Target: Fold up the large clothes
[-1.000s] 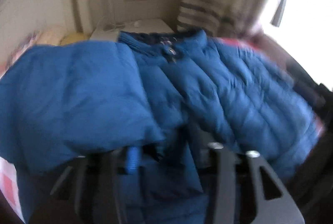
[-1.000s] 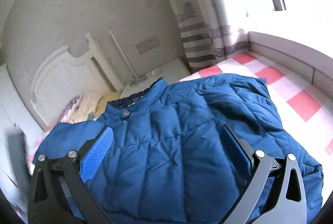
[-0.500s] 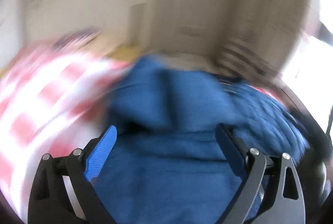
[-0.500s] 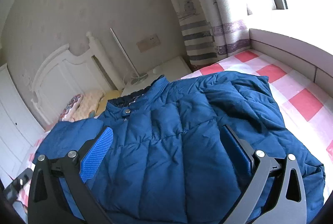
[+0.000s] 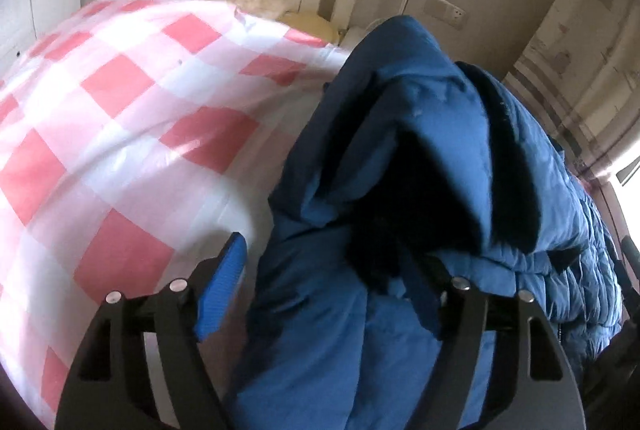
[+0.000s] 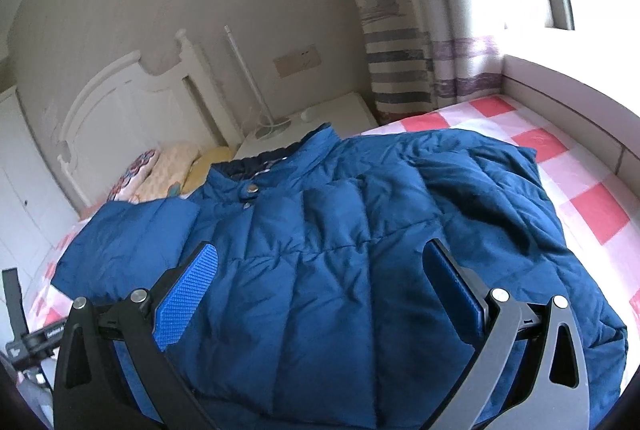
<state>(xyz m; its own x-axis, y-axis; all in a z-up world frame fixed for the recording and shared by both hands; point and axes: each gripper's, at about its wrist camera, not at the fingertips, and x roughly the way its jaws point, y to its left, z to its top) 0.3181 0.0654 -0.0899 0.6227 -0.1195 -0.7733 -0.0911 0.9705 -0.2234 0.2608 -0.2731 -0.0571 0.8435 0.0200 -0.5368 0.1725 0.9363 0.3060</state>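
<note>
A blue quilted puffer jacket point(image 6: 340, 250) lies front up on the bed, collar toward the headboard, with its left sleeve point(image 6: 128, 246) folded across the chest. My right gripper point(image 6: 320, 290) is open above the jacket's lower front, holding nothing. In the left wrist view the jacket point(image 5: 420, 150) shows from its left side, the folded sleeve bulging up with a dark opening. My left gripper point(image 5: 332, 286) is open at the jacket's left edge; its right finger is partly hidden by the fabric.
The bed is covered by a pink and white checked sheet point(image 5: 120, 110). Pillows point(image 6: 168, 170) lie by the white headboard point(image 6: 120, 98). A white nightstand point(image 6: 320, 118) with a lamp pole stands behind the collar. A striped curtain point(image 6: 400, 70) and a window ledge point(image 6: 560, 90) are on the right.
My left gripper let go of the sleeve, opened, and swung left to the jacket's edge. The sleeve now rests folded on the jacket. The right gripper stayed open and barely moved.
</note>
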